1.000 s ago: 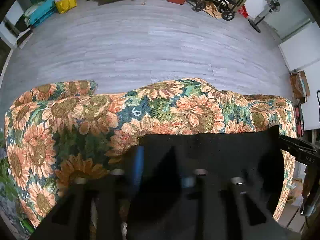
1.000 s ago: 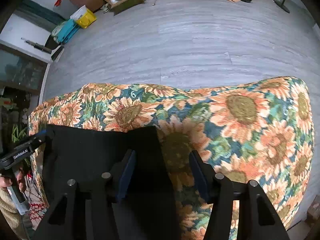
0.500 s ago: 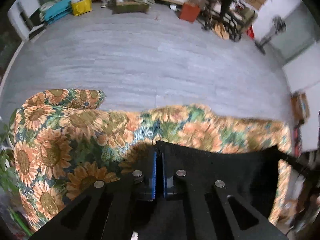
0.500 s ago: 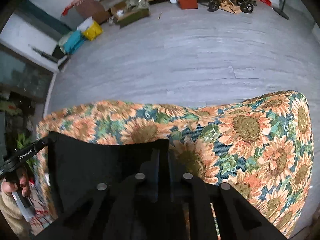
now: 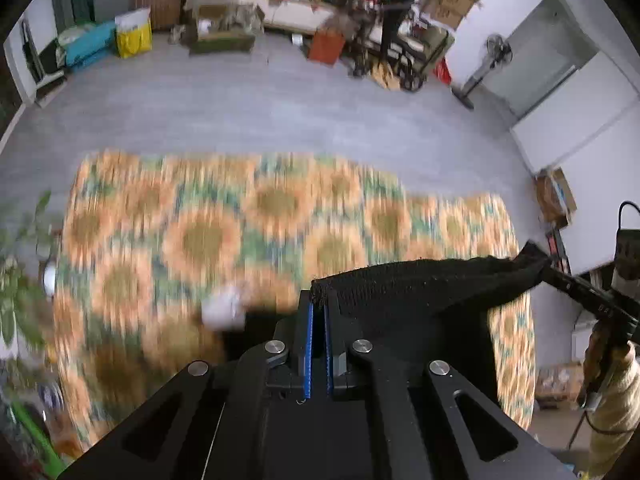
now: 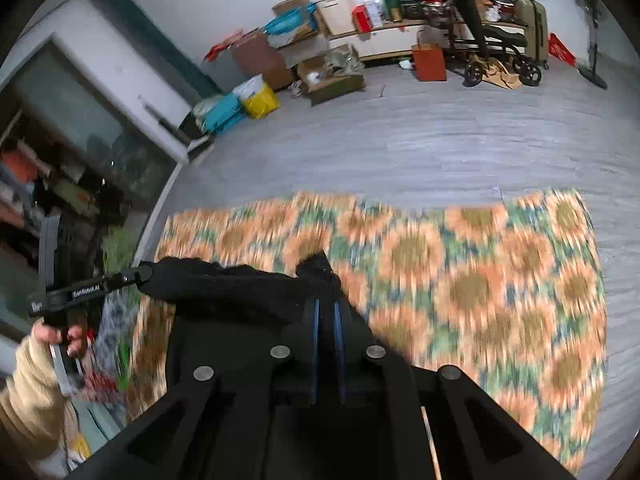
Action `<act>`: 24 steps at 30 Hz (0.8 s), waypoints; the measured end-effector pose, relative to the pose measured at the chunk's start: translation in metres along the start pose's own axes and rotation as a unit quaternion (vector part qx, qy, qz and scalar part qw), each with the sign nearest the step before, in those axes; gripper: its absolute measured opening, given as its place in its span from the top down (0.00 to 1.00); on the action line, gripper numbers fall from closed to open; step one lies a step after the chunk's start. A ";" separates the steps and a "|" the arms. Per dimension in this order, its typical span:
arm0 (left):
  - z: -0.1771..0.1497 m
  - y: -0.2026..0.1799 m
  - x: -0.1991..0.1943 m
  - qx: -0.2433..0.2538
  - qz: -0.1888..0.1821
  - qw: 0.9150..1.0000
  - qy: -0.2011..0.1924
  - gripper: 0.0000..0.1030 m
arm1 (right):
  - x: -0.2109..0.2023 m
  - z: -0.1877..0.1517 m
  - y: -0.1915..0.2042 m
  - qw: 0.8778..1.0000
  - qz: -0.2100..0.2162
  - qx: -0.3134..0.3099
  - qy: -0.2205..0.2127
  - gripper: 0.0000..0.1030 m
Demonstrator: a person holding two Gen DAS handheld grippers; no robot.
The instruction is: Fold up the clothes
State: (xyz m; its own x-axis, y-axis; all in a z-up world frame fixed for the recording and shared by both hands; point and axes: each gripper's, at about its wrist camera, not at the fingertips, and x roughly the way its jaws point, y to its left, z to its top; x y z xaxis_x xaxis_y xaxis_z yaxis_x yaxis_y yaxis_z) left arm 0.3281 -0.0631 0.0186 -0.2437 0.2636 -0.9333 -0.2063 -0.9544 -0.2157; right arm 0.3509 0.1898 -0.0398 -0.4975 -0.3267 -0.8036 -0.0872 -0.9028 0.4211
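A black garment (image 5: 424, 284) hangs stretched between my two grippers, lifted above the sunflower-print cloth (image 5: 224, 240) that covers the table. My left gripper (image 5: 318, 308) is shut on one corner of the garment. My right gripper (image 6: 326, 280) is shut on the other corner (image 6: 316, 266). In the left wrist view the right gripper (image 5: 548, 268) shows at the far right, pinching the garment's end. In the right wrist view the left gripper (image 6: 140, 274) shows at the left, holding the garment (image 6: 224, 284). The rest of the garment hangs hidden under the grippers.
A small white object (image 5: 224, 308) lies blurred on the sunflower cloth near my left gripper. Beyond the table is grey floor (image 5: 280, 116) with boxes, bags, a cart and a fan along the far wall. A green plant (image 5: 16, 280) stands at the left edge.
Both grippers closed on the black garment's corners, then lifted it off the sunflower cloth. The view now tilts up toward the room and the cloth is motion-blurred.
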 end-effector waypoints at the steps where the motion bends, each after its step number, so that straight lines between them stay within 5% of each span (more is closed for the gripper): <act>1: -0.020 0.001 0.003 -0.005 -0.001 1.000 0.016 0.96 | -0.002 -0.018 0.003 1.000 0.000 -0.003 0.013 0.92; 6: -0.095 0.011 0.036 -0.056 0.002 0.995 0.080 0.96 | 0.023 -0.098 -0.004 0.995 -0.017 0.019 0.093 0.92; 11: -0.113 0.008 0.056 -0.062 0.045 0.994 0.083 0.96 | 0.054 -0.144 -0.025 0.983 -0.070 0.054 0.161 0.96; 13: -0.111 0.004 0.055 -0.054 0.055 0.993 0.088 0.94 | 0.048 -0.149 -0.028 0.982 -0.067 0.065 0.162 0.93; 16: -0.109 -0.003 0.050 -0.040 0.070 0.991 0.105 0.84 | 0.033 -0.141 -0.028 0.985 -0.067 0.068 0.145 0.67; 19: -0.110 0.000 0.038 -0.055 0.062 0.990 0.117 0.65 | 0.019 -0.121 -0.030 0.988 -0.069 0.078 0.117 0.64; 24: -0.091 0.027 0.012 -0.181 -0.001 0.979 0.093 0.59 | 0.020 -0.080 -0.029 0.985 -0.095 0.114 0.090 0.58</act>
State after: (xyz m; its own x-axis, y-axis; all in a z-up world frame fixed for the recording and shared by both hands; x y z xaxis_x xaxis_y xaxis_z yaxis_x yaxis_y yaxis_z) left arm 0.4054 -0.0981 -0.0247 -0.0591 0.2676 -0.9617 0.1517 -0.9498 -0.2737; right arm 0.4124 0.1876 -0.1017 -0.2938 -0.2217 -0.9298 -0.3648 -0.8731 0.3235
